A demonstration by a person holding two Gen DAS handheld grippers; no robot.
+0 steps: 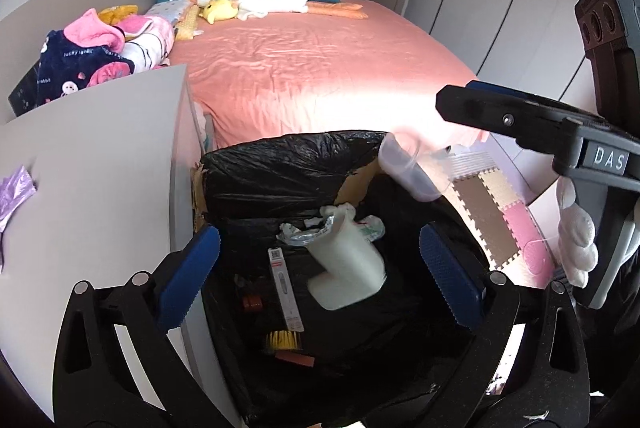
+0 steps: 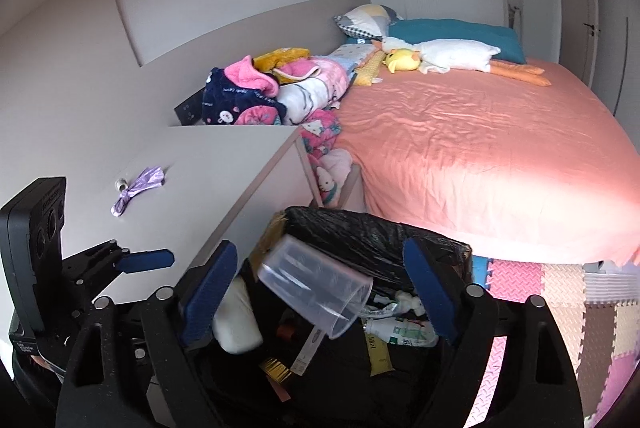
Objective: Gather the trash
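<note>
- Nearest: left gripper (image 1: 318, 268) over the bin (image 1: 288, 164), jaws wide, nothing between the pads; white bottle (image 1: 348, 268) lies below them inside the bin.
- Right gripper (image 2: 320, 288) also over the bin, jaws wide; clear cup (image 2: 316, 288) sits tilted between the pads, mouth down towards the bin. Cannot tell whether either pad touches it; it looks loose.
- Bin: cardboard box lined with a black bag (image 2: 372, 232), standing between the worktop and the bed.
- Bin contents: white bottle, crumpled plastic bottle with green label (image 2: 400, 332), long white box (image 1: 286, 292), yellow wrapper (image 2: 378, 356), small bits too dark to name.
- Gloved hand (image 1: 576, 240) holds the right gripper's handle, seen from the left wrist view.
- Worktop (image 2: 208, 168), left of the bin: purple bag scrap (image 2: 138, 188) lying flat, a small white object just beside it.
- Floor right of bin: foam mats (image 2: 560, 300), pink, beige and brown.
- Further: bed (image 2: 480, 148) with pink sheet, heap of clothes (image 2: 256, 96) at its near left corner.
- Farthest: plush goose (image 2: 448, 56), yellow plush, teal pillow by the headboard.
</note>
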